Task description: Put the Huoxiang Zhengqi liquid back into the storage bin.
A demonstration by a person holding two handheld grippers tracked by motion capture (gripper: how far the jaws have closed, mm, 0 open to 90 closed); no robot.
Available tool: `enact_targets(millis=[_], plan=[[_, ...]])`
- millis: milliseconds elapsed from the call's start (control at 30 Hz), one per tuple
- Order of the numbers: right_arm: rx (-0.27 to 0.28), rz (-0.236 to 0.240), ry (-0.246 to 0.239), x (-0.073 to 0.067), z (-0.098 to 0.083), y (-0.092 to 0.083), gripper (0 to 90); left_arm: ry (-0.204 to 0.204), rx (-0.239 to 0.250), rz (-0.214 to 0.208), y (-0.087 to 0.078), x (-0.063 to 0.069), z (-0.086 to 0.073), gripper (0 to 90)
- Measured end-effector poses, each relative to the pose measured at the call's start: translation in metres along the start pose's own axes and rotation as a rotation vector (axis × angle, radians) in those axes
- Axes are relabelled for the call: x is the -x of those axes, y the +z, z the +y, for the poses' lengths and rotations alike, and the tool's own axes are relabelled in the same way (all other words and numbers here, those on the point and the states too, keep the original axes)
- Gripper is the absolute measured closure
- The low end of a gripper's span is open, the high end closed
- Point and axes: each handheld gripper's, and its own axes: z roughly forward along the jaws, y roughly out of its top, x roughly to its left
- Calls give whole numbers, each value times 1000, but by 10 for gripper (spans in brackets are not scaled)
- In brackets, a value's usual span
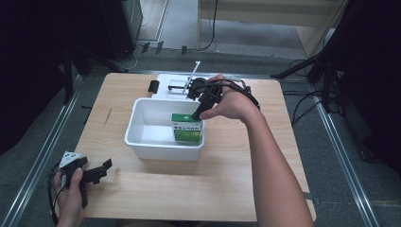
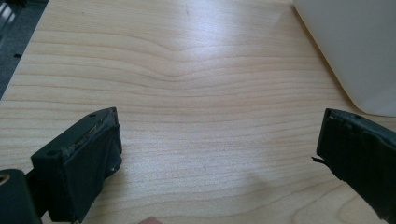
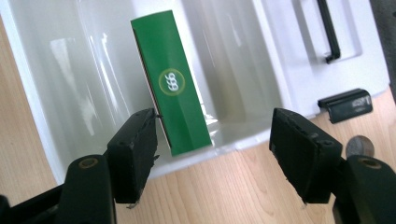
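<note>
A green box point(image 1: 186, 127) with a white label stands on edge inside the white bin point(image 1: 135, 128) at the table's middle, near the bin's right wall. My right gripper point(image 1: 199, 112) hangs just over the box's top. In the right gripper view the jaws of the right gripper point(image 3: 212, 144) stand open. The green box point(image 3: 171, 102), marked with a round logo, sits beyond them close to the left jaw, and nothing is gripped. My left gripper point(image 1: 100, 171) rests open at the table's front left corner. In its own view the left gripper point(image 2: 219, 144) spans bare wood.
A white lid point(image 1: 165, 84) with a black handle lies behind the bin, with a black clip point(image 1: 153, 86) beside it. The bin's corner point(image 2: 355, 46) shows at the upper right of the left gripper view. A small round metal thing point(image 3: 358, 145) lies on the wood.
</note>
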Motion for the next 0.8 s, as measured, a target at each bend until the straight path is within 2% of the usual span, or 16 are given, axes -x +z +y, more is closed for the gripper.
enact_targets(millis=[233, 333, 433, 567, 600, 667, 800], plan=[[18, -17, 41, 6, -18, -10, 322, 0, 1, 1, 0, 0, 0, 10], [29, -18, 86, 10, -30, -11, 320, 0, 0, 1, 0, 0, 0, 10], [34, -24, 109, 12, -36, -10, 319, 0, 0, 1, 0, 0, 0, 10], [61, -34, 182, 17, -54, -8, 315, 0, 0, 1, 0, 0, 0, 10], [61, -34, 182, 17, -54, -8, 315, 0, 0, 1, 0, 0, 0, 10], [84, -37, 213, 18, -61, -7, 316, 0, 2, 1, 0, 0, 0, 10], [142, -49, 304, 19, -76, -2, 314, 1, 2, 1, 0, 0, 0, 10]])
